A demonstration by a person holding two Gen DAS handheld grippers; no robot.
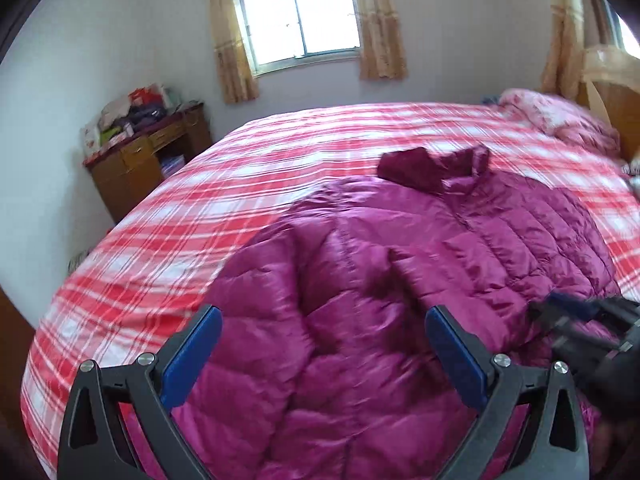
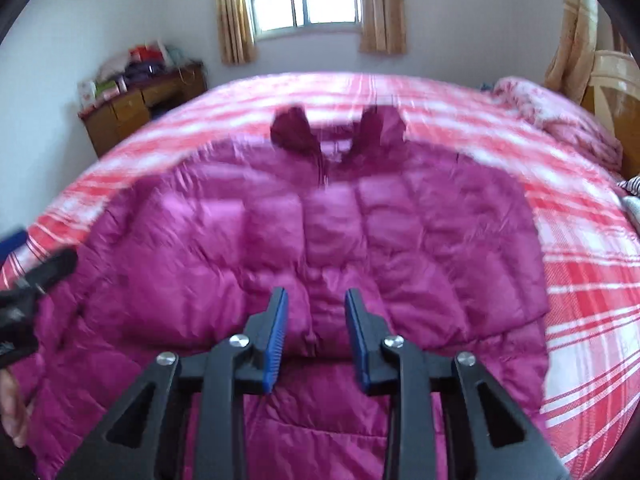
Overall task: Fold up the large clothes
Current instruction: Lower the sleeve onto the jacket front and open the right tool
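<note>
A magenta quilted down jacket (image 1: 400, 260) (image 2: 320, 220) lies spread front-up on the bed, its darker collar at the far end. My left gripper (image 1: 324, 312) hovers over the jacket's near left part with its blue-padded jaws wide open and nothing between them. It also shows blurred at the left edge of the right wrist view as the left gripper (image 2: 36, 276). My right gripper (image 2: 316, 292) points down at the jacket's lower middle. Its jaws stand a narrow gap apart, with no fabric pinched. The right gripper (image 1: 580, 328) appears blurred at the right of the left wrist view.
The bed's red and white plaid cover (image 1: 240, 168) (image 2: 580, 280) lies under the jacket. A cluttered wooden desk (image 1: 148, 156) (image 2: 132, 108) stands at the far left wall. A floral pillow (image 1: 560, 116) and a wooden headboard (image 1: 612, 80) are at the right. A hand (image 2: 12, 412) shows at the left edge.
</note>
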